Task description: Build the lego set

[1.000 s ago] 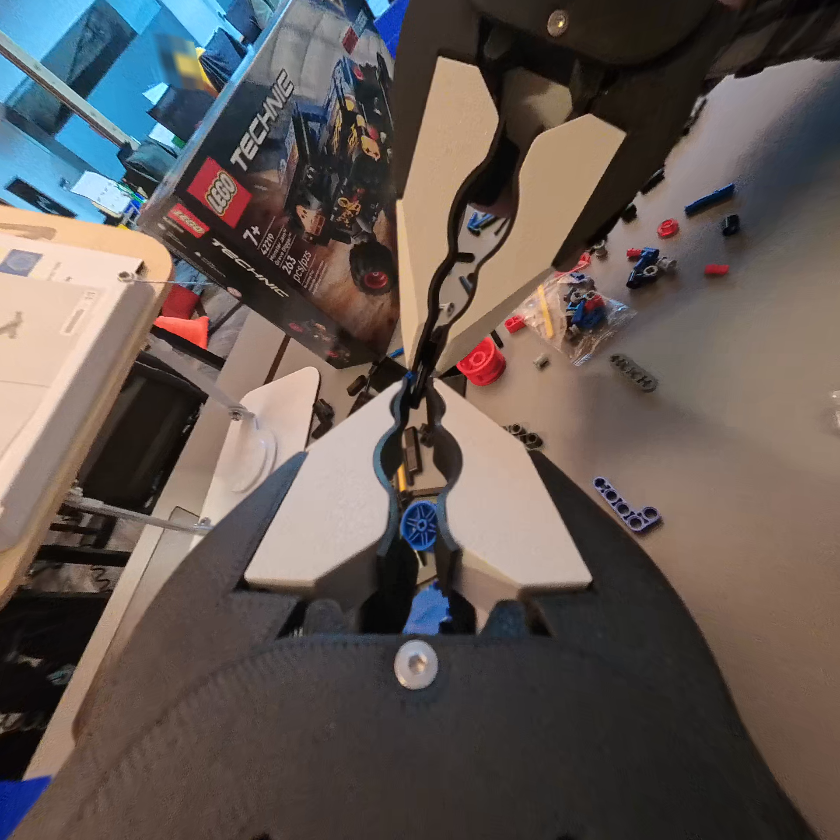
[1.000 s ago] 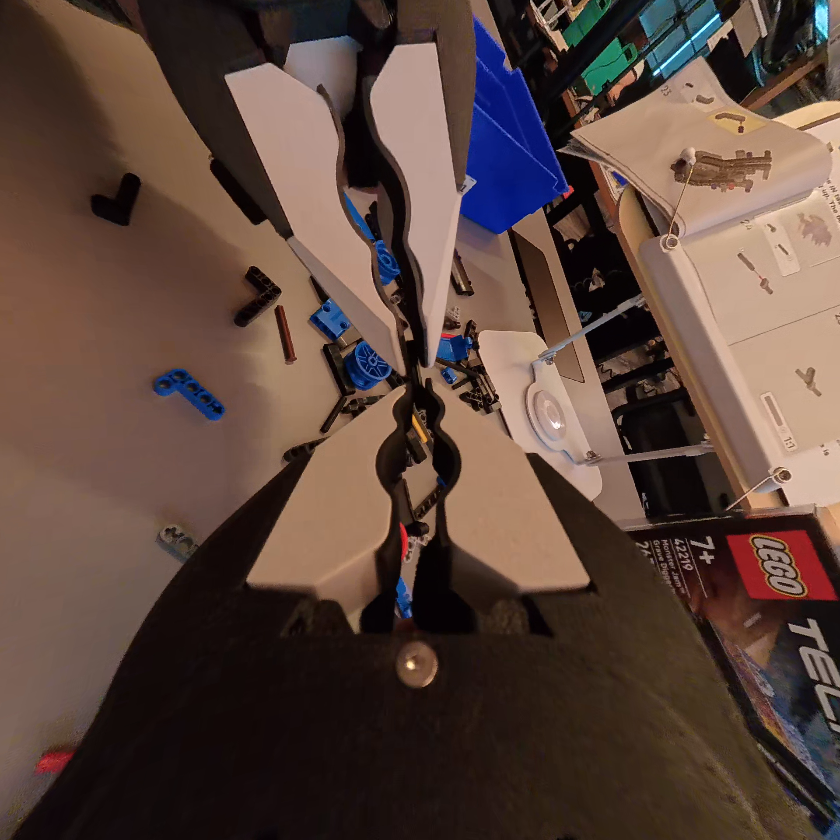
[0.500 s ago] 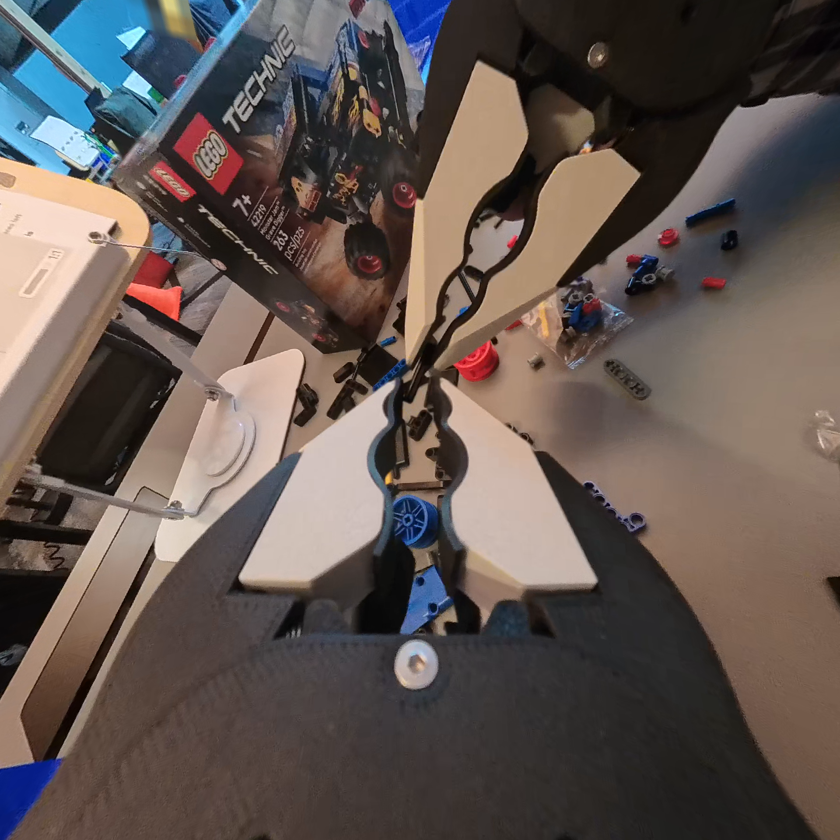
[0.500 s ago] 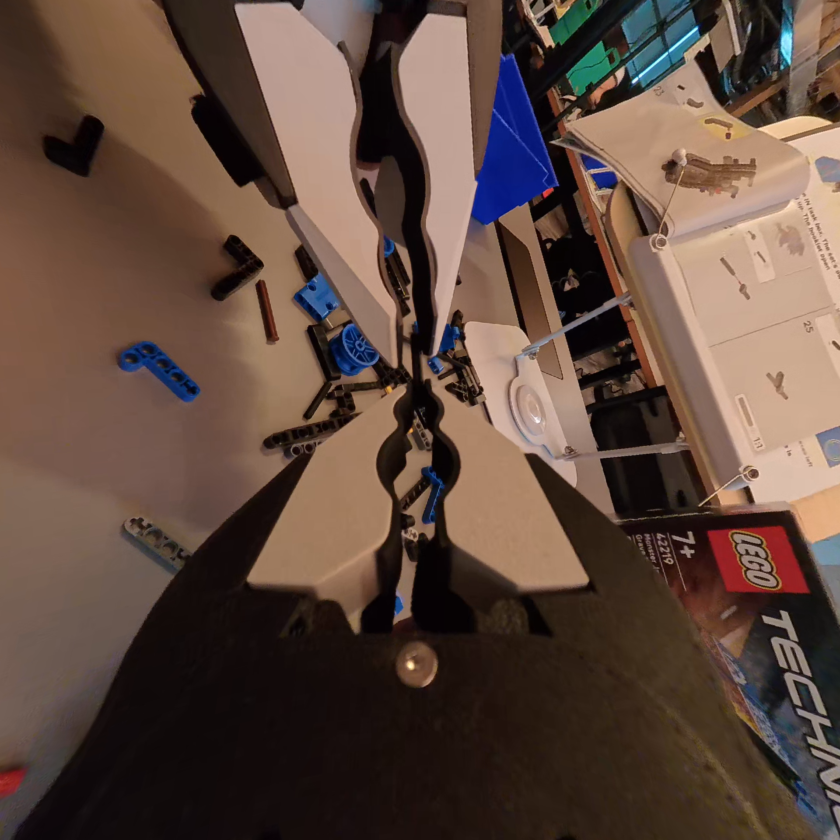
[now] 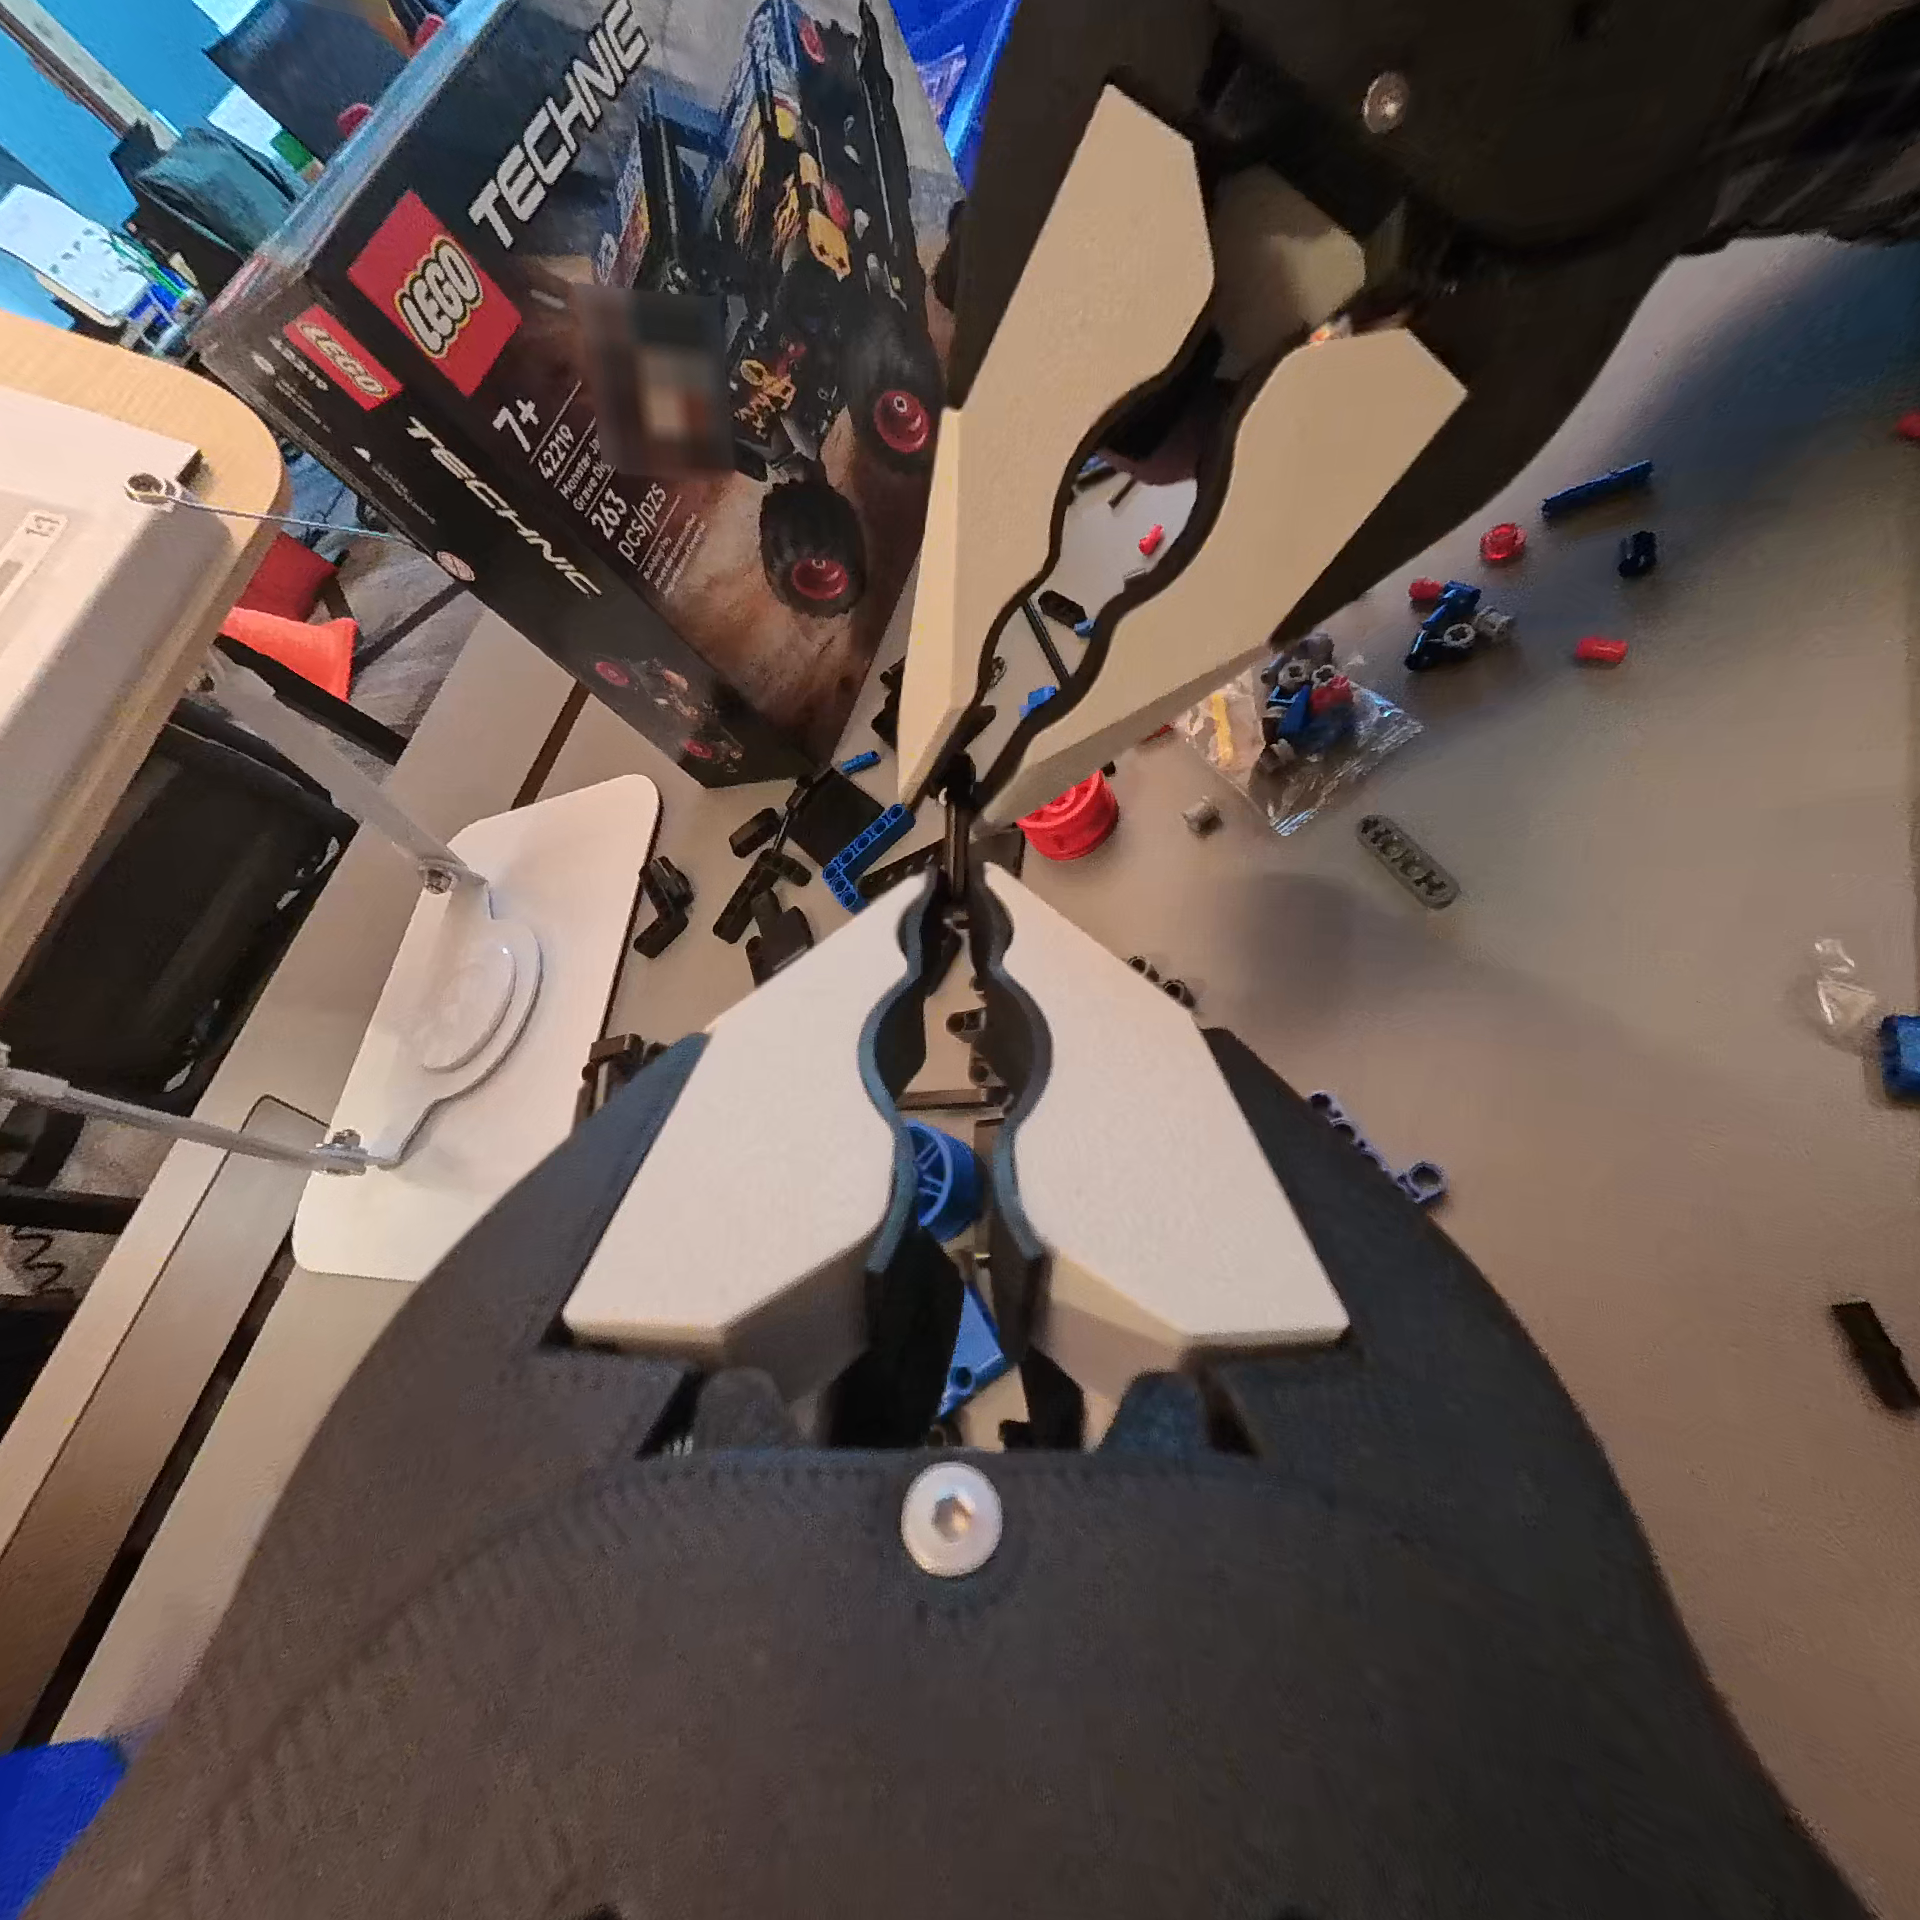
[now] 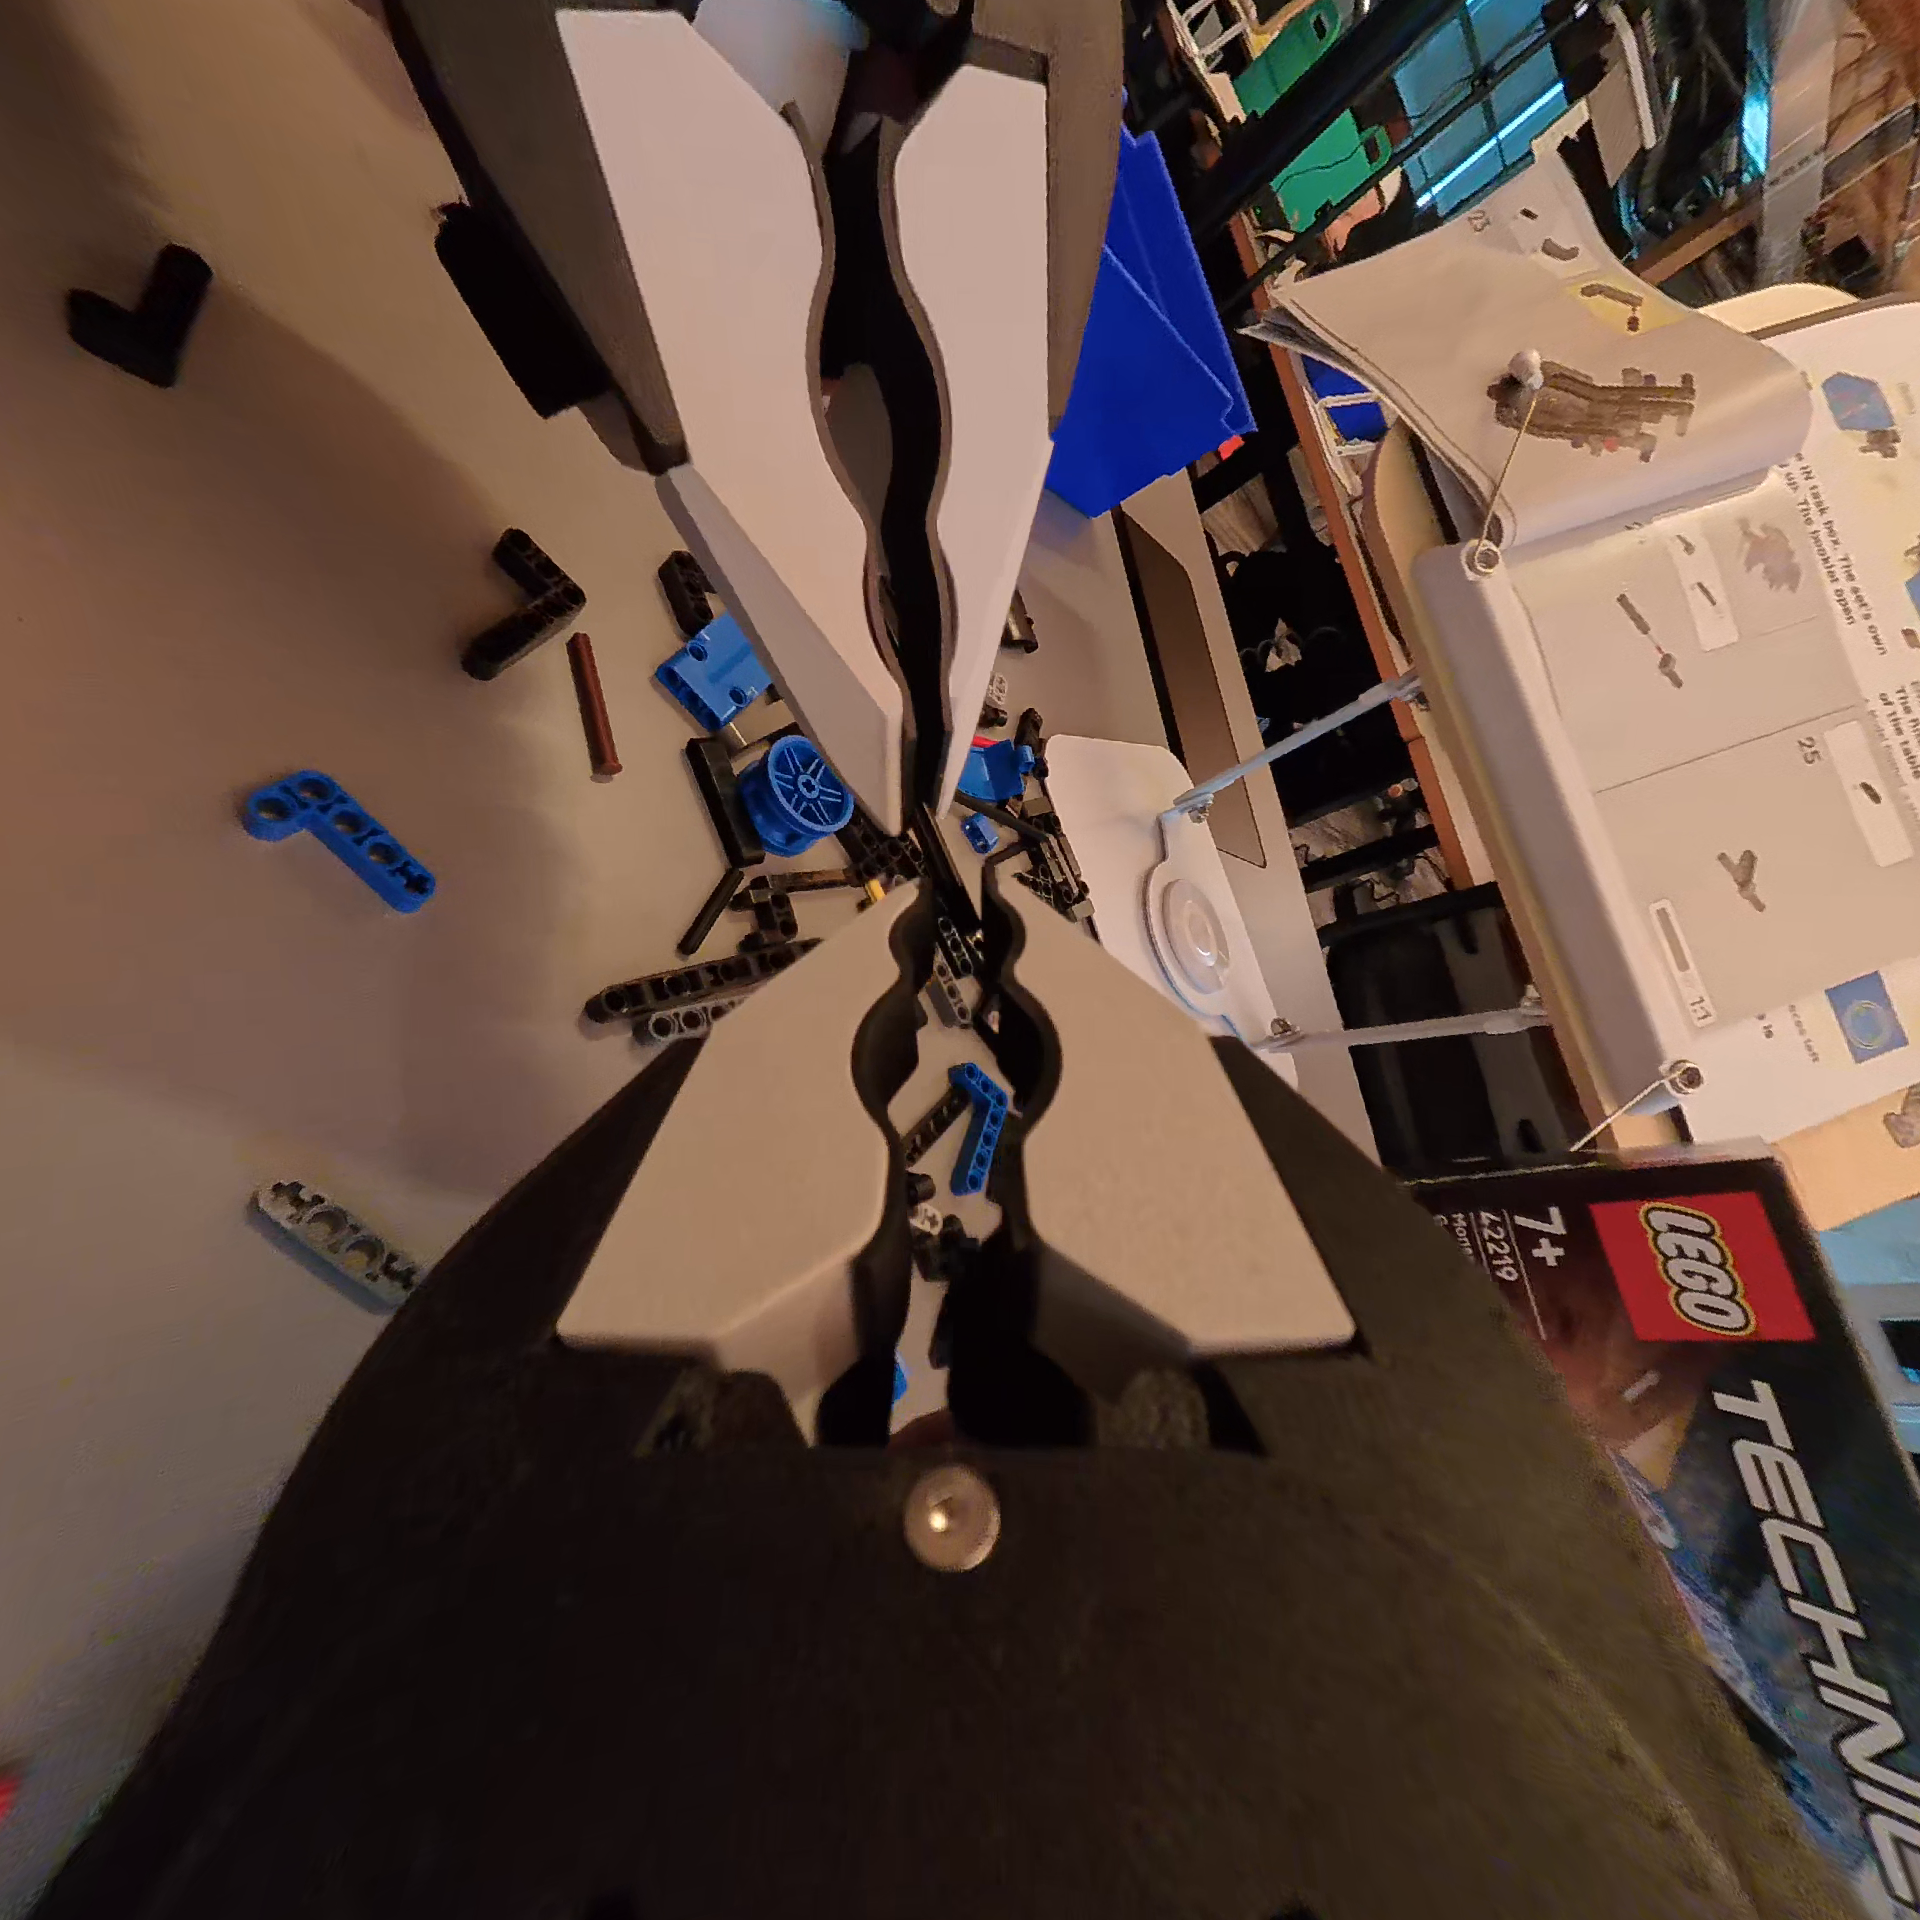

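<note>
while both jaws stay clamped tip-to-tip on black piece [image 5: 954,831], apparently one, grippers rose; more table [image 5: 1558,1039] shows.

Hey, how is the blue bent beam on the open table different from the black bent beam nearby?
In the right wrist view, the blue bent beam has one long arm and a short foot; the black bent beam has two nearly equal arms. The blue one lies alone; the black one lies beside a brown axle. Both lie flat, with rows of holes.
</note>
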`<state>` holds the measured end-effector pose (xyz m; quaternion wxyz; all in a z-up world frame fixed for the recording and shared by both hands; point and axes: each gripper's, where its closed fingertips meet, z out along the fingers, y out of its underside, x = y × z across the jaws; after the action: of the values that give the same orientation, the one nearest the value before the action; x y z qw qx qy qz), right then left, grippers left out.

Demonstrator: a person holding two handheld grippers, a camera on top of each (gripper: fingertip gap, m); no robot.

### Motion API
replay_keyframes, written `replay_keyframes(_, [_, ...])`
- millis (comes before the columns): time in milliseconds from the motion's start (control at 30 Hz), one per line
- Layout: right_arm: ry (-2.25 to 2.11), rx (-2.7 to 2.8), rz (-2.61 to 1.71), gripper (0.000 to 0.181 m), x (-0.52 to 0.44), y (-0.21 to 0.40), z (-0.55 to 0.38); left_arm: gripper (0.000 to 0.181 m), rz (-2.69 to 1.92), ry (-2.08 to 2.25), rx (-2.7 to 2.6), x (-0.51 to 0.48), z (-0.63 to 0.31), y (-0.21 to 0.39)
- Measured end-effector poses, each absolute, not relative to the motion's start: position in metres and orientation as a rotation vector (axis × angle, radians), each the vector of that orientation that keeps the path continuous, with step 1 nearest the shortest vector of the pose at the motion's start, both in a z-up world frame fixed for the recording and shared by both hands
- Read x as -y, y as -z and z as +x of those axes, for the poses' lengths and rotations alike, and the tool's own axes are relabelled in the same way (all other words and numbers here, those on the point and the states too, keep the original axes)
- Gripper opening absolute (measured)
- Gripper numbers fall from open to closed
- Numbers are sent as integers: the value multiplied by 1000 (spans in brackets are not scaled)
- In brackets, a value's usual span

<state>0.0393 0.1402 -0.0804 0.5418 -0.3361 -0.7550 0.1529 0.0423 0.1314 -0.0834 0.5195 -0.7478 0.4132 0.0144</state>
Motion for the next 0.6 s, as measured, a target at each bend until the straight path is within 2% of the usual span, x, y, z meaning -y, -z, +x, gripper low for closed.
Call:
replay_keyframes(100, [-339,1801,-783,14,-138,83,37,2,-1812,-15,-988,-131,44,86])
replay_keyframes(200, [-298,1819,-758,6,-137,89,36,2,-1823,-25,-1002,-131,45,89])
replay_keyframes(400, [-310,1827,-767,2,-137,89,38,4,-1812,0,-974,-132,46,85])
replay_keyframes(500, [-296,1790,-813,1,-152,79,46,19,-1796,-5,-939,-134,42,78])
replay_keyframes(600, [-284,1706,-899,3,-181,62,65,19,-1796,-18,-911,-135,36,73])
